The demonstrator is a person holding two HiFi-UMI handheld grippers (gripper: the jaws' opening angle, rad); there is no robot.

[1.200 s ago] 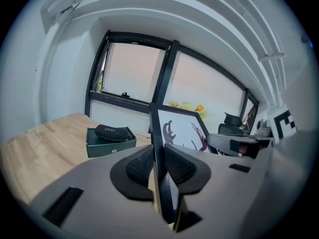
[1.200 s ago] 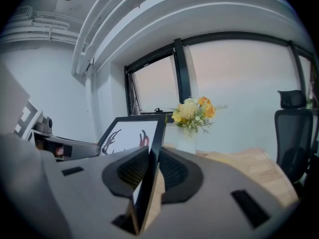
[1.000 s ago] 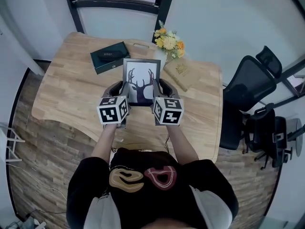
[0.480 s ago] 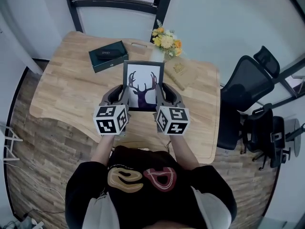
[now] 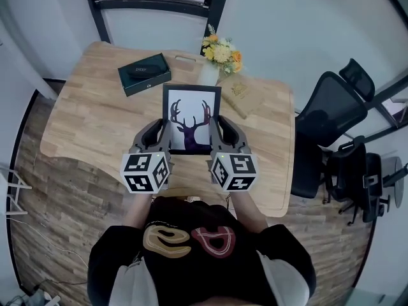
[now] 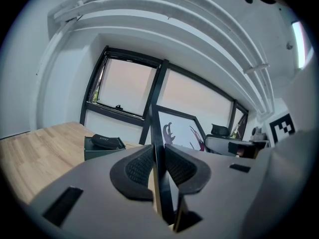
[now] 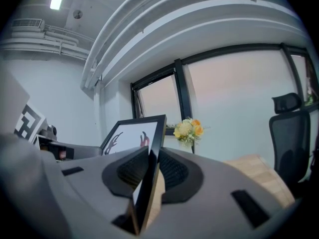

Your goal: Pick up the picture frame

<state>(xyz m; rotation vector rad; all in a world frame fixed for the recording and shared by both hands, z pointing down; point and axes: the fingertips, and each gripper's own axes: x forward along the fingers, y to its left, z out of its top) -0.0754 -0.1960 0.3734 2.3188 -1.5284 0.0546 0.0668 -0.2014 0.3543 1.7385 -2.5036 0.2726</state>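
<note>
Over table [image 5: 83, 113], left tool [image 5: 162, 129] and right tool [image 5: 218, 127] clamp picture frame [image 5: 191, 116].

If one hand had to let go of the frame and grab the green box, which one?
Left. The box lies at the table's far left, on the left hand-held gripper's side of the frame; the right hand-held gripper, clamped on the frame's other edge, would have to reach across it.
</note>
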